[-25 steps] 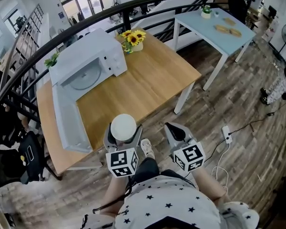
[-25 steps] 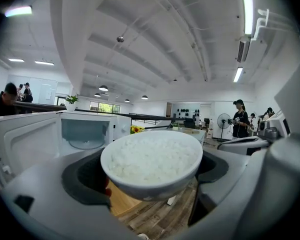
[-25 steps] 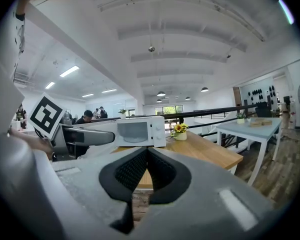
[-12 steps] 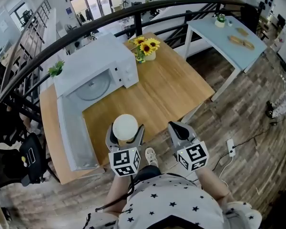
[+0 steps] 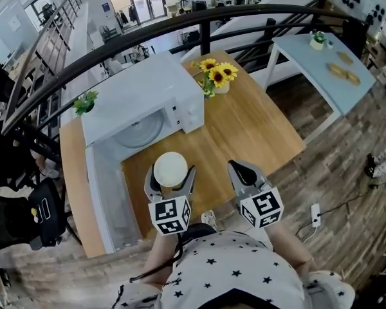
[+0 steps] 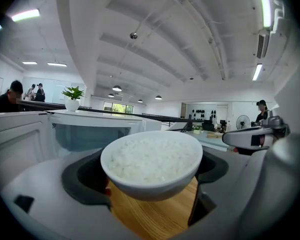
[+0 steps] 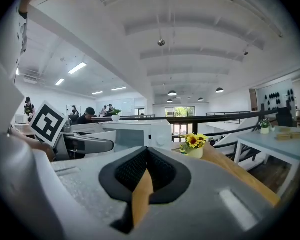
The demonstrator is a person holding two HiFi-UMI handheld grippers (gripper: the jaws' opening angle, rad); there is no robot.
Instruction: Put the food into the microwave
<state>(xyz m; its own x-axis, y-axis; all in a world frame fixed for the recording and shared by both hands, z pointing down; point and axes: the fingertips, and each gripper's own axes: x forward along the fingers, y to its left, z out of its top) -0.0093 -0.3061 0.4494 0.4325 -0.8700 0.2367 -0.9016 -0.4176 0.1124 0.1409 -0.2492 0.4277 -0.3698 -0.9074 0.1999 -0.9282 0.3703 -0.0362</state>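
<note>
Since one second earlier both grippers have advanced from the near edge of the wooden table (image 5: 264, 131) to a position above its top, and the microwave (image 5: 141, 89) lies closer to them. At far left, a small potted plant (image 5: 85, 101) stands by the microwave's rear corner. The microwave door (image 5: 108, 195) hangs fully open toward the person, exposing the glass turntable (image 5: 140, 131) inside the cavity. The left gripper (image 5: 170, 176) holds the bowl of rice (image 5: 170, 168) clamped between its two jaws, which are spread to the bowl's width and press on its sides; the bowl is upright, raised above the table, just in front of the open cavity and not yet inside it. The left gripper view shows the same bowl filled with white rice, level, with the cavity behind it. The right gripper (image 5: 242, 170) hovers beside it over the table, its jaws brought together with nothing between them. A vase of sunflowers (image 5: 217, 77) stands at the microwave's right, and a pale blue table (image 5: 309, 69) stands well apart at far right.
</note>
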